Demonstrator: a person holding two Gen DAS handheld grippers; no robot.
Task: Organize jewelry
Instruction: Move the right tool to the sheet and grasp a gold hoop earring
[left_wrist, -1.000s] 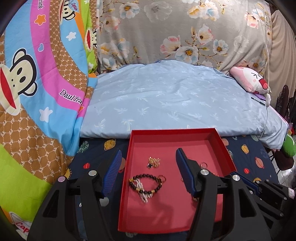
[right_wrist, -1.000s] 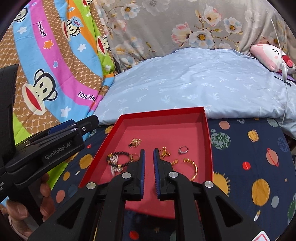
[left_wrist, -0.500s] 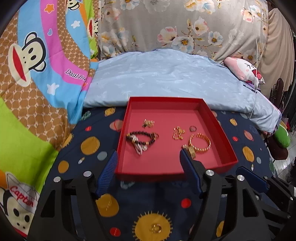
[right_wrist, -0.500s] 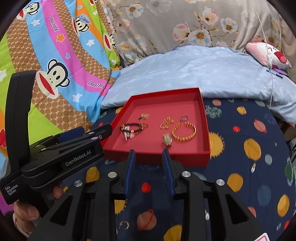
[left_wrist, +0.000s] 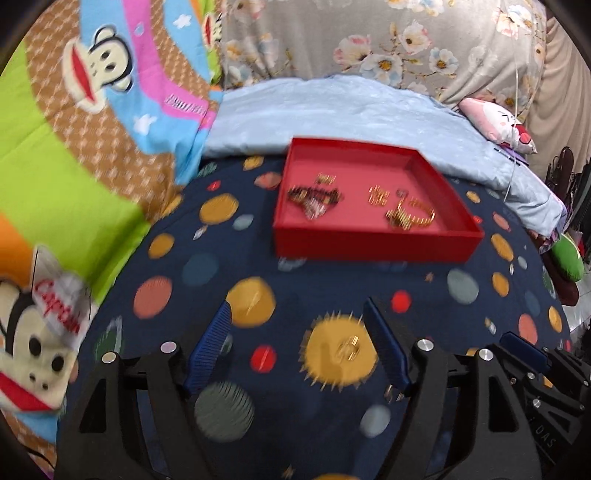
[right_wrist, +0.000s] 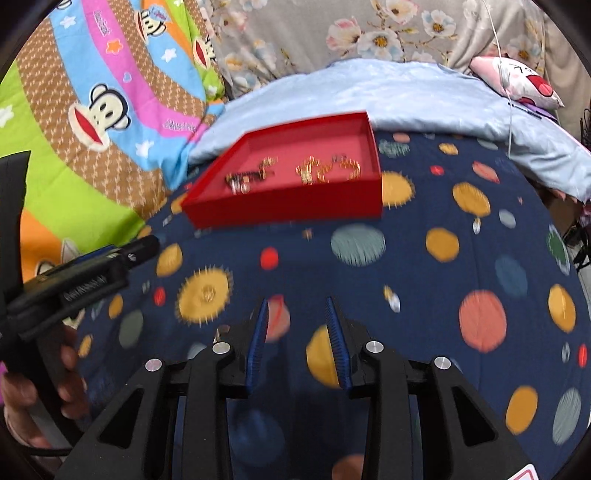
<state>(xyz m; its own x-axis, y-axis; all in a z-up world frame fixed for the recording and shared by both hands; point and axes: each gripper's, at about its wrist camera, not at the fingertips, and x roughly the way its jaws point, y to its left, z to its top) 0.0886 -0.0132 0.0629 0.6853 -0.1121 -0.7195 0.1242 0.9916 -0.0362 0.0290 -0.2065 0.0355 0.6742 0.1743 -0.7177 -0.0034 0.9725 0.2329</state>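
A red tray (left_wrist: 373, 245) sits on the dark planet-print sheet and also shows in the right wrist view (right_wrist: 288, 208). In it lie a black bead bracelet (left_wrist: 314, 197), a gold bangle (left_wrist: 412, 216) and small gold pieces (left_wrist: 377, 195). A small gold ring (left_wrist: 349, 349) lies on a sun print outside the tray, just left of my left gripper's right finger. My left gripper (left_wrist: 299, 317) is open and empty, well short of the tray. My right gripper (right_wrist: 295, 314) is open and empty, also short of the tray. The frames are motion-blurred.
A light blue pillow (left_wrist: 332, 110) lies behind the tray. A monkey-print quilt (left_wrist: 92, 129) covers the left. A pink plush (left_wrist: 498, 123) and a white cable lie at the right. The left gripper's body (right_wrist: 74, 280) shows in the right wrist view.
Both grippers have pulled back from the tray toward the near side. The right gripper has opened from shut. The loose ring has come between the left fingers.
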